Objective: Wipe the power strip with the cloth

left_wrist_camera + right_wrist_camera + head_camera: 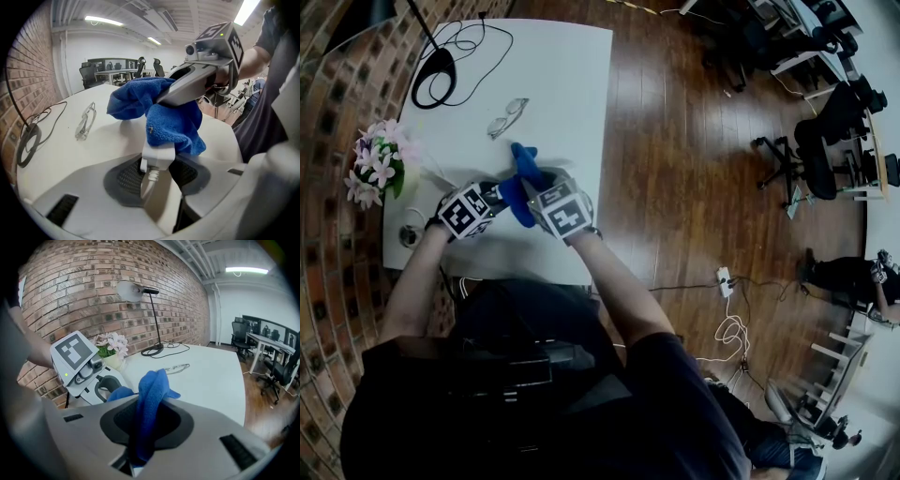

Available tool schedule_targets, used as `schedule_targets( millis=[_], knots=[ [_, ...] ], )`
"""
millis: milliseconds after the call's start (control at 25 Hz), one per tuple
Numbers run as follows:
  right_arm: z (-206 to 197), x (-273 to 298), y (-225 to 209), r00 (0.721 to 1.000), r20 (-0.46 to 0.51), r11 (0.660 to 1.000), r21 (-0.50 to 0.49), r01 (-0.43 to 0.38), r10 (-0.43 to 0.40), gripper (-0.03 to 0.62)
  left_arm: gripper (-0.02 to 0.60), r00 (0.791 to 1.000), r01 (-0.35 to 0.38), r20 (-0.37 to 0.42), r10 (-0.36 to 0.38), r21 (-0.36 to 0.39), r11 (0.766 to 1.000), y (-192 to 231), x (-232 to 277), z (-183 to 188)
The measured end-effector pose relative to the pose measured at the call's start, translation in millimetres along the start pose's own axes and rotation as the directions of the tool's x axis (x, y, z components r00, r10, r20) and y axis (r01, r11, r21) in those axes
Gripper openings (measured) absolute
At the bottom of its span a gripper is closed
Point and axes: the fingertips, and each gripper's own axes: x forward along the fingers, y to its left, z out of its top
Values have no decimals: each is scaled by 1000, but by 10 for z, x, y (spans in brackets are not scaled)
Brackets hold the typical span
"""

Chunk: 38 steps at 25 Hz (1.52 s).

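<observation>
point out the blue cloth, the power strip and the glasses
blue cloth (176,124), left gripper view, on the fold draped over the strip
power strip (158,157), left gripper view, on its white cable end
glasses (507,117), head view, on the middle of the frame

The cloth looks nubby, the power strip smooth plastic, the floor glossy wood.
</observation>
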Motion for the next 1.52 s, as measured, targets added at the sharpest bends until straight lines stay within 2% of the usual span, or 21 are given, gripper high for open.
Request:
schedule_targets(
  millis=[280,1520],
  knots=[
    [-28,-60,-149,999,10,999,15,32,-32,63,176,1000,11,3,-11,-15,1000,-50,-41,58],
    [-125,-313,-618,991,31,991,34,133,-134,64,176,1000,-23,9,23,15,1000,29,15,-15]
  ],
)
